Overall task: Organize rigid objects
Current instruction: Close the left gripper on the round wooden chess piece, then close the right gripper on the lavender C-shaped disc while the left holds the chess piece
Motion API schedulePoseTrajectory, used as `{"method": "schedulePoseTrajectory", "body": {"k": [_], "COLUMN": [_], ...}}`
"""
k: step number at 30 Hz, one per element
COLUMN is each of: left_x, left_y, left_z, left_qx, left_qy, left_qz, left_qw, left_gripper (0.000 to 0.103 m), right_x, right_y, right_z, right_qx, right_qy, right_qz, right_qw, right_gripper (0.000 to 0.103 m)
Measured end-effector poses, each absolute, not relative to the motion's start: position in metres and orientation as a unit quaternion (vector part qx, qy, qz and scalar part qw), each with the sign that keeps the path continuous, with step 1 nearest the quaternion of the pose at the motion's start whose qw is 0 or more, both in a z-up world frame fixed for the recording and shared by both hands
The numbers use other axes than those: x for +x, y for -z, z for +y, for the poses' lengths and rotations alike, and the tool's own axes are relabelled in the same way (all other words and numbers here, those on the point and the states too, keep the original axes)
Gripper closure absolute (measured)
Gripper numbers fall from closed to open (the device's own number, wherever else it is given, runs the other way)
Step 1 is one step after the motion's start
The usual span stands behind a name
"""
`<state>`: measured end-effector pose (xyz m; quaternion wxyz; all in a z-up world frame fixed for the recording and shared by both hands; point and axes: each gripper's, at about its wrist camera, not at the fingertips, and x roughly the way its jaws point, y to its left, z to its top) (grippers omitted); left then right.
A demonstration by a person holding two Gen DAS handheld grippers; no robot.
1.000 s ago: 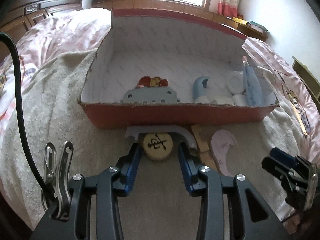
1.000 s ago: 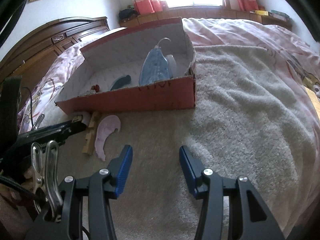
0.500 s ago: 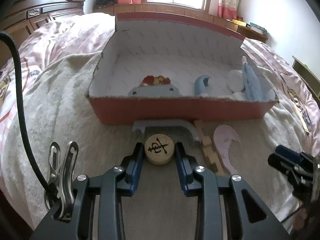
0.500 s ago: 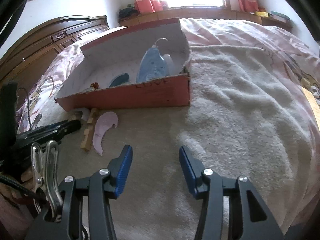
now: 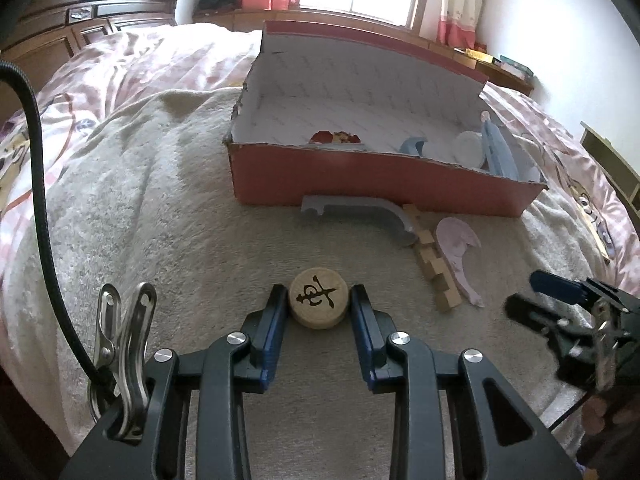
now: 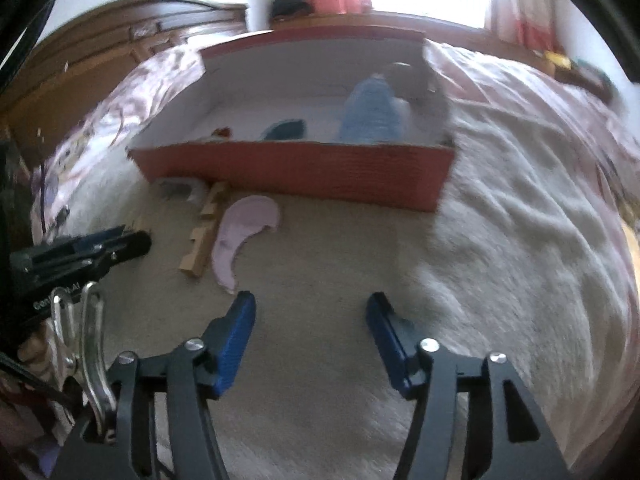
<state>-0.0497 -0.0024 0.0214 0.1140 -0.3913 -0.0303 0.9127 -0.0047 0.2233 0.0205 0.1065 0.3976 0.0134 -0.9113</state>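
Observation:
My left gripper [image 5: 319, 300] is shut on a round wooden chess piece [image 5: 318, 297] with a black character on top, held over the beige blanket short of the red box [image 5: 380, 178]. Before the box lie a grey curved piece [image 5: 360, 210], a notched wooden strip [image 5: 434, 262] and a pale pink curved piece [image 5: 456, 246]. My right gripper [image 6: 311, 310] hangs over bare blanket with its jaws opening and nothing between them; the pink piece [image 6: 244, 236] and the wooden strip [image 6: 204, 232] lie ahead to its left.
The box holds a blue cone-shaped item [image 6: 372, 114], a small blue piece [image 5: 414, 146], a white round item [image 5: 468, 152] and a red-and-yellow item [image 5: 334, 137]. A dark wooden headboard [image 5: 80, 28] stands at the far left. Pink bedding surrounds the blanket.
My left gripper closed on the chess piece and drew it back from the box. My right gripper shifted sideways, its view now blurred, and its jaws spread wider.

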Motion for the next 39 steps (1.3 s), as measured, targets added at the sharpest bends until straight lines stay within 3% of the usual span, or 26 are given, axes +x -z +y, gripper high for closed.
{"method": "schedulePoseTrajectory", "body": {"k": [9, 23, 26, 31, 39], "left_x": [-0.048, -0.047, -0.047, -0.047, -0.048], "left_y": [-0.020, -0.020, -0.020, -0.020, -0.021], "left_z": [-0.003, -0.002, -0.002, -0.001, -0.001], "left_qx": [-0.387, -0.386, -0.387, -0.387, -0.389], "left_qy": [-0.914, -0.915, -0.915, -0.915, -0.914], "left_qz": [-0.034, -0.034, -0.034, -0.033, -0.033], "left_qw": [0.115, 0.114, 0.114, 0.113, 0.110], "left_gripper": [0.071, 0.071, 0.071, 0.071, 0.071], "right_x": [-0.019, -0.057, -0.056, -0.054, -0.048], "right_y": [-0.019, -0.022, -0.022, -0.024, -0.026], "right_z": [0.183, 0.178, 0.177, 0.179, 0.197], "right_qx": [0.389, 0.383, 0.379, 0.372, 0.378], "right_qy": [0.908, 0.908, 0.910, 0.914, 0.915], "right_qz": [0.101, 0.095, 0.095, 0.086, 0.040], "right_qw": [0.123, 0.140, 0.140, 0.134, 0.133], "right_gripper": [0.032, 0.025, 0.031, 0.059, 0.061]}}
